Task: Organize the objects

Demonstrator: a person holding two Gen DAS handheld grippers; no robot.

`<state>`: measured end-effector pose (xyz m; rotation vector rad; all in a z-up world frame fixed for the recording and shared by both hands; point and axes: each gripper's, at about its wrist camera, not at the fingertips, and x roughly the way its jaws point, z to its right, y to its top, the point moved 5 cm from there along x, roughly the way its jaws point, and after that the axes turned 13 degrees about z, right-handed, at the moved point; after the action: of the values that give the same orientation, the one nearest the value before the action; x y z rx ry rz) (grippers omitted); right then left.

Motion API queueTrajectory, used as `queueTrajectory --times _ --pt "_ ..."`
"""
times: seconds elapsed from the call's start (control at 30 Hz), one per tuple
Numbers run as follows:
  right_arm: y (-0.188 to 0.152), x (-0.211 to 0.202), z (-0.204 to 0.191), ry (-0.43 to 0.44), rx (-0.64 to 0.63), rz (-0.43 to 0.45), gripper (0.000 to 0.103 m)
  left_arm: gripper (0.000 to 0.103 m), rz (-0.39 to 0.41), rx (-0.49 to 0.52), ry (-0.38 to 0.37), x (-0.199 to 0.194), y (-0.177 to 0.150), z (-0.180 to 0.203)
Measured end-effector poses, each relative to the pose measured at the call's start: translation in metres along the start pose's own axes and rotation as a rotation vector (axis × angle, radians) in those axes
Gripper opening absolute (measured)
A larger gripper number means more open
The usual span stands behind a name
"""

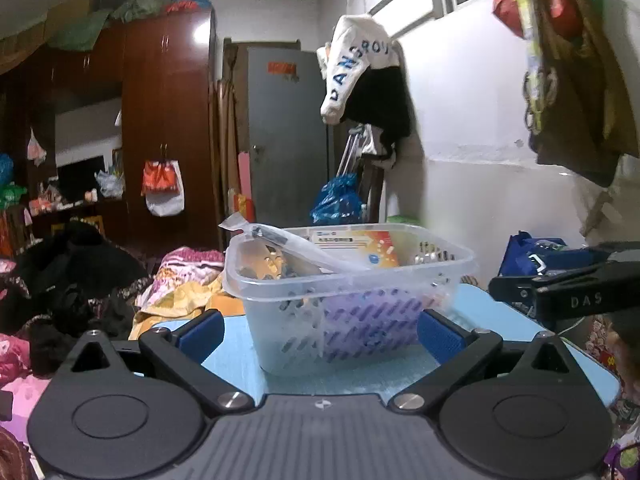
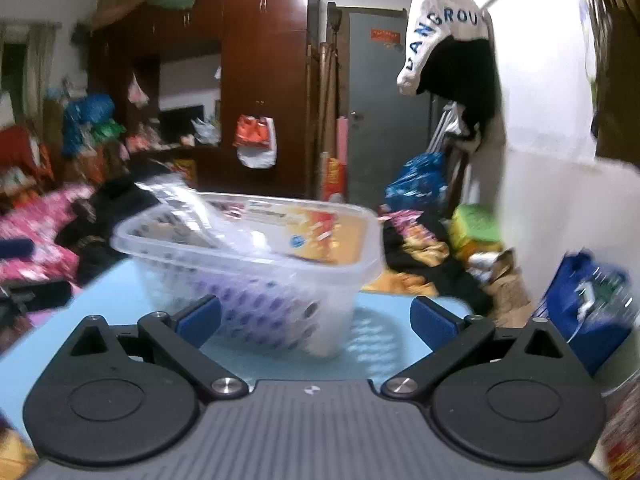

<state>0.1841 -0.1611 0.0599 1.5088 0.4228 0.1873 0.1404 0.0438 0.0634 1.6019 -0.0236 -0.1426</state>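
Note:
A clear plastic basket [image 1: 352, 280] with slotted walls stands on a light blue table [image 1: 360, 372]. It holds an orange and white box [image 1: 356, 246], a clear plastic packet [image 1: 288, 242] leaning over its left rim, and purple items low inside. My left gripper [image 1: 320, 334] is open and empty, its blue pads just in front of the basket. In the right wrist view the basket [image 2: 256, 264] sits ahead and slightly left of my right gripper [image 2: 318, 320], which is open and empty. The right gripper's black body shows in the left wrist view [image 1: 568, 284] at the right.
Piles of clothes and bedding [image 1: 80, 292] lie left of the table. A blue bag [image 2: 592, 304] sits to the right by the white wall. A wardrobe [image 1: 160, 120] and grey door [image 1: 288, 132] stand behind. Clothes hang from a rail [image 1: 360, 72] above.

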Motion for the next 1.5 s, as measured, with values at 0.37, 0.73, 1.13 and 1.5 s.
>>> queueTrajectory --times 0.37,0.73,1.13,1.5 --pt "-0.017 -0.036 0.006 -0.003 0.055 0.049 0.103 0.103 0.014 -0.015 0.006 -0.014 -0.013 0.013" --pt "-0.017 -0.04 0.004 -0.016 0.043 0.08 0.103 0.103 0.011 -0.019 -0.007 -0.015 -0.015 0.019" --pt "-0.02 -0.04 0.006 -0.015 0.06 0.075 0.103 0.103 0.021 -0.037 -0.01 -0.018 -0.012 0.017" --pt "-0.02 -0.04 0.008 -0.018 0.047 0.075 0.103 0.103 0.018 -0.032 -0.013 -0.017 -0.013 0.021"
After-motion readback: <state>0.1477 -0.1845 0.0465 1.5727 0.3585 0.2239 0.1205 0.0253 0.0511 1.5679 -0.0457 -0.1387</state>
